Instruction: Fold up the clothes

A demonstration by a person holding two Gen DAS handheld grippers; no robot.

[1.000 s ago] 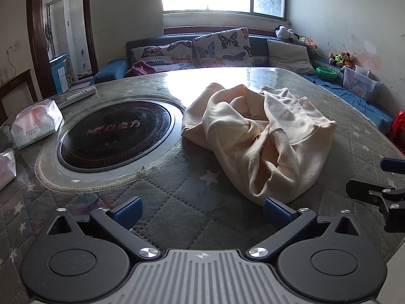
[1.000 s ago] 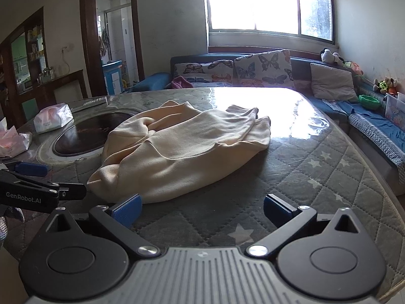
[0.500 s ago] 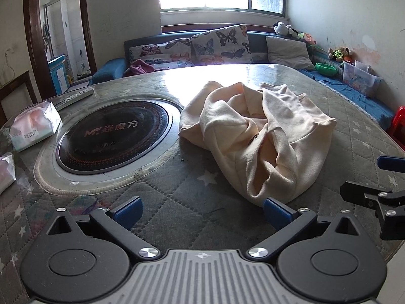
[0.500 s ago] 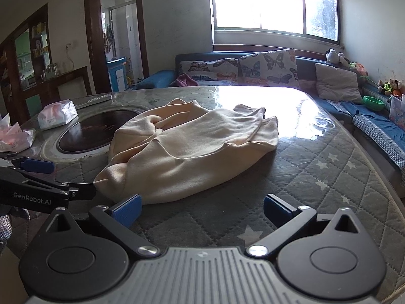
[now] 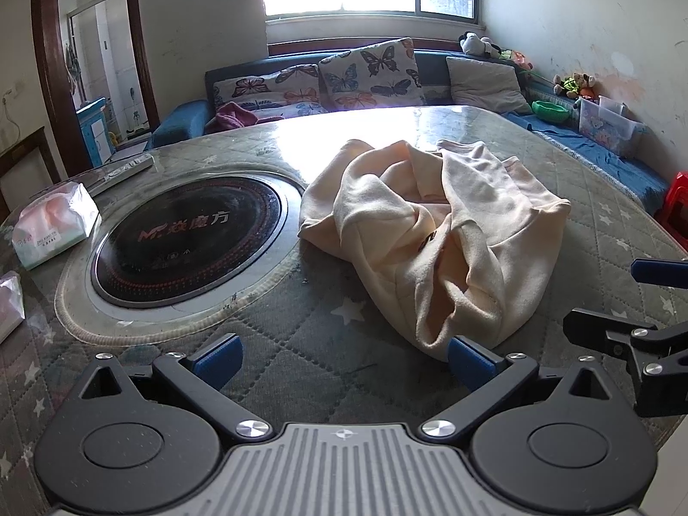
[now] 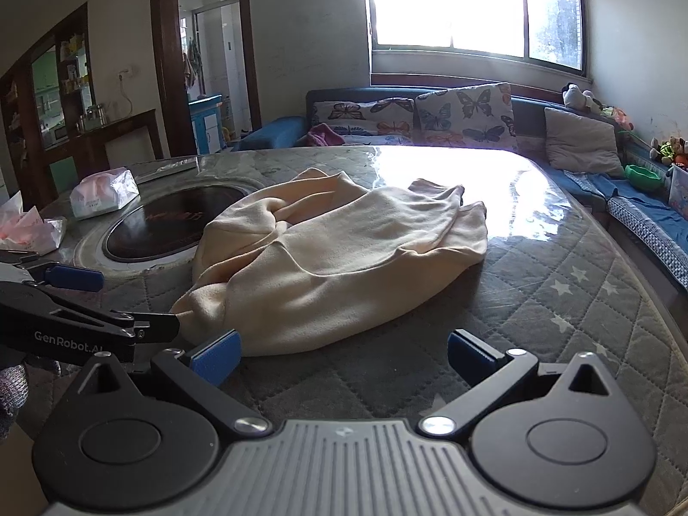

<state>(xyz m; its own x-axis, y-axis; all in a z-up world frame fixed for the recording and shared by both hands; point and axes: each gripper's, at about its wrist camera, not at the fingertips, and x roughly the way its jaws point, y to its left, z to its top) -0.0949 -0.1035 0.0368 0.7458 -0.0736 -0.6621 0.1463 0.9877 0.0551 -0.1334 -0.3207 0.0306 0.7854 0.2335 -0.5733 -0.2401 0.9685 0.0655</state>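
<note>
Both sets of jaws stand wide apart with nothing between them! Left gripper point(image 5: 342, 354) hangs low over the table point(image 5: 301, 344), its right-hand blue pad point(image 5: 466, 361) just at the near hem of the garment point(image 5: 434, 232). Right gripper point(image 6: 342, 354) sits alongside, its left-hand pad point(image 6: 215, 357) right by that same near edge of the garment point(image 6: 344, 258), though contact is hard to call from either view.

And the garment itself: a cream, fleecy piece, lying crumpled in a loose heap on the quilted star-print cover, unfolded, bunched high in the middle with folds running every way. In the left view a small dark print peeks out of a crease.

Left of it, set into the table, a round black hotplate point(image 5: 189, 236), the cloth's far edge just beside its rim. Further left, a tissue pack point(image 5: 53, 225) and a plastic bag point(image 6: 30, 228).

Beyond the table, a blue sofa point(image 6: 529, 116) with butterfly cushions point(image 5: 370, 73) under a bright window point(image 6: 473, 4).
</note>
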